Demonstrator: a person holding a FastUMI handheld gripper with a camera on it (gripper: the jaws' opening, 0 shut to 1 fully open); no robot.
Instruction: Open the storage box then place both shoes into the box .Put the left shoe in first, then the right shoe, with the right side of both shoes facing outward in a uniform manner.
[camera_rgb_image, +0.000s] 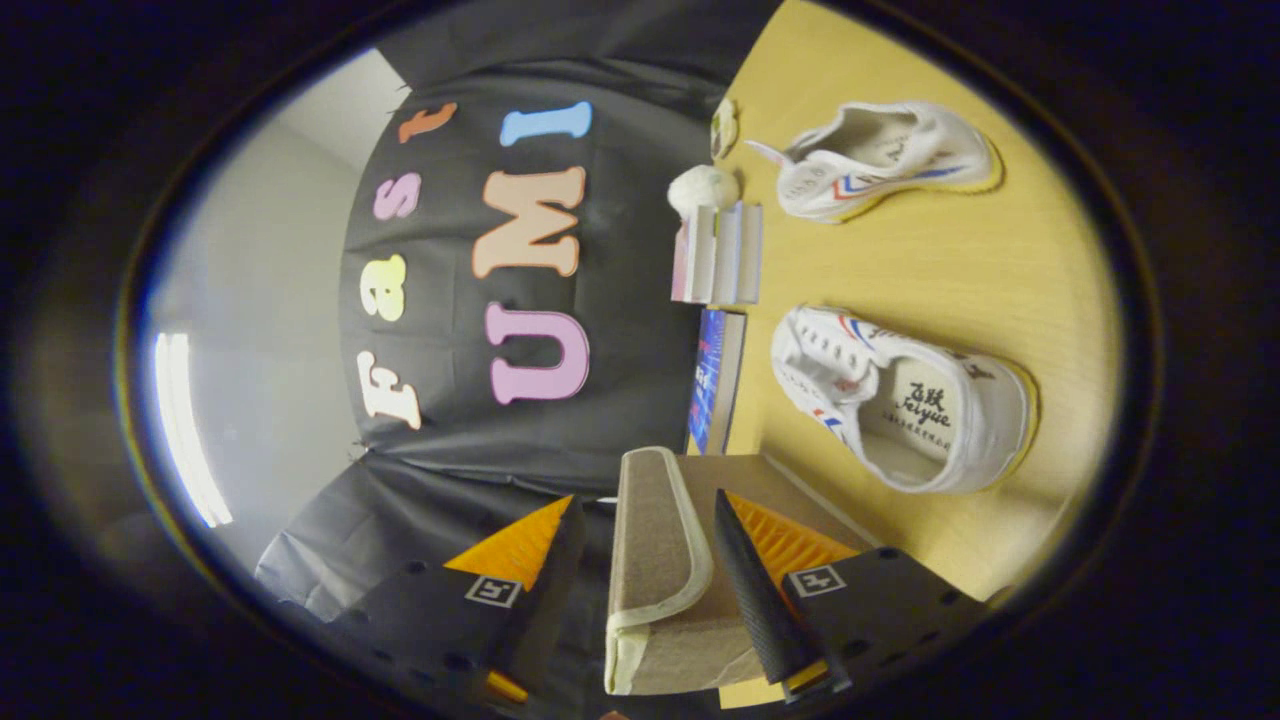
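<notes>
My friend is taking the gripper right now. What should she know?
Hand-held gripper: fingers open, either side of the storage box's lid flap, not pressing on it.
Storage box: just ahead of the fingers, on the wooden table. Whether the lid is fully open cannot be told.
Shoes: both on the table beyond the box, one white shoe nearer, the other shoe farther.
Left: finish opening the lid, put in left shoe, then right, right sides outward.

Storage box (665, 590) body mostly hidden.
</notes>
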